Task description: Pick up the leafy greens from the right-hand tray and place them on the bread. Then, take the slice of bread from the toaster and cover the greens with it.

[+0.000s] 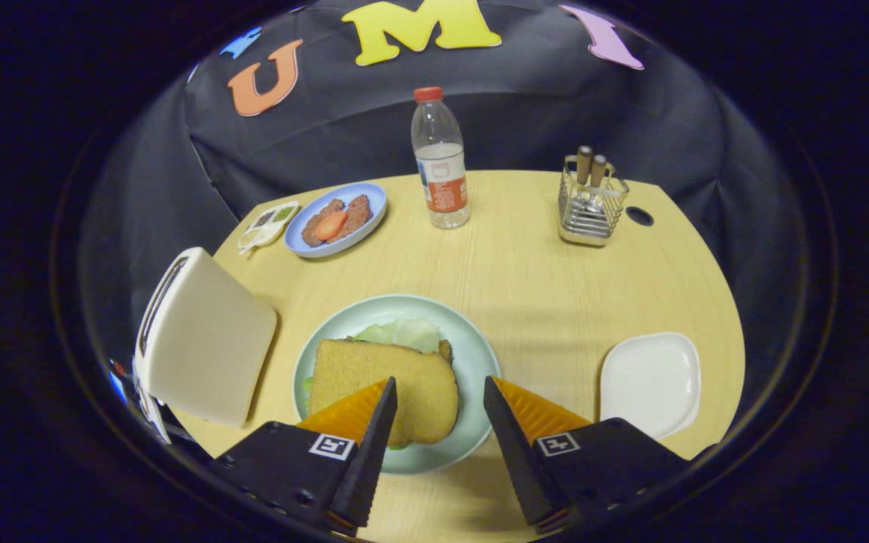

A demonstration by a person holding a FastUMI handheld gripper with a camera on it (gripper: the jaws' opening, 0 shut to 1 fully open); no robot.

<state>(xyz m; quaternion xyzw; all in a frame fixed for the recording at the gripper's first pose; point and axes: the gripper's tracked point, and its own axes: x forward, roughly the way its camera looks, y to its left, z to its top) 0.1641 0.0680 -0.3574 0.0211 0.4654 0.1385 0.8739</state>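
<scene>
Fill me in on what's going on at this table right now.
A person is holding a two-finger gripper above a pale green plate. Its fingers are spread apart and hold nothing. On the plate a slice of bread lies over leafy greens, which poke out past its far edge, so the sandwich looks assembled. The white tray beside the plate, off the right finger, is bare, and the toaster stands on the plate's other side. Farther back are a water bottle, a blue plate of food and a utensil rack.

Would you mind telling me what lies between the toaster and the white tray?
In the gripper view, the green plate with bread over greens lies between toaster and white tray.
</scene>
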